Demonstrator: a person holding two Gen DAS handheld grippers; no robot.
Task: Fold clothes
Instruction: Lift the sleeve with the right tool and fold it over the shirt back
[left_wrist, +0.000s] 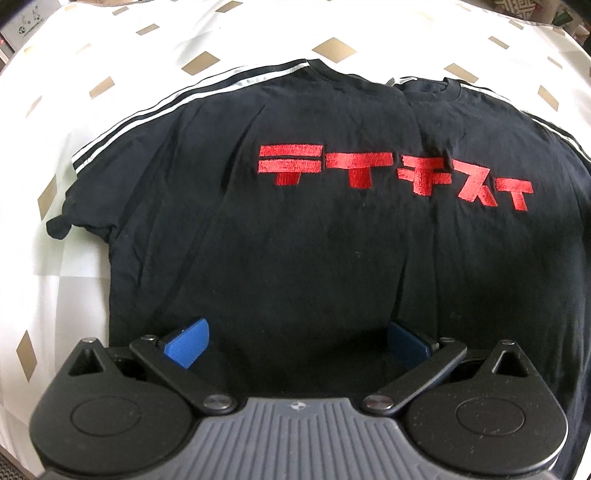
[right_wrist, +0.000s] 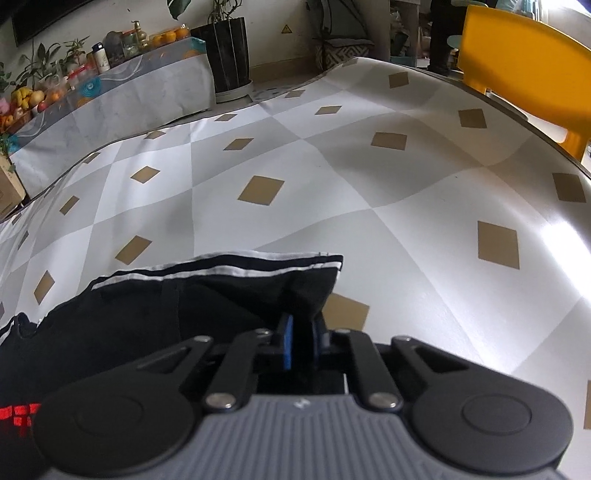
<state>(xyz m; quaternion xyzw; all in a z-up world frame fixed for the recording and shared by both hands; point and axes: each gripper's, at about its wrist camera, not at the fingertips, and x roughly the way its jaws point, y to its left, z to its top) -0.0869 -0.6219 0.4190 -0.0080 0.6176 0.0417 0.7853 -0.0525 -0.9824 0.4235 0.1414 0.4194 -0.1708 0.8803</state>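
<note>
A black T-shirt (left_wrist: 295, 240) with red lettering (left_wrist: 369, 170) and white shoulder stripes lies spread flat on the table, collar at the far side. My left gripper (left_wrist: 297, 343) hovers open over the shirt's near hem, its blue pads (left_wrist: 188, 343) wide apart with only flat cloth beneath. In the right wrist view my right gripper (right_wrist: 301, 343) is shut on the lower edge of the striped black sleeve (right_wrist: 221, 288), black fabric pinched between its blue pads (right_wrist: 287, 343). A bit of red lettering (right_wrist: 22, 413) shows at the lower left.
The table wears a white and grey cloth with gold diamonds (right_wrist: 406, 184). A yellow chair (right_wrist: 517, 66) stands at its far right edge. Beyond the table are a side table with fruit and jars (right_wrist: 92, 92) and a dark plant pot (right_wrist: 229, 55).
</note>
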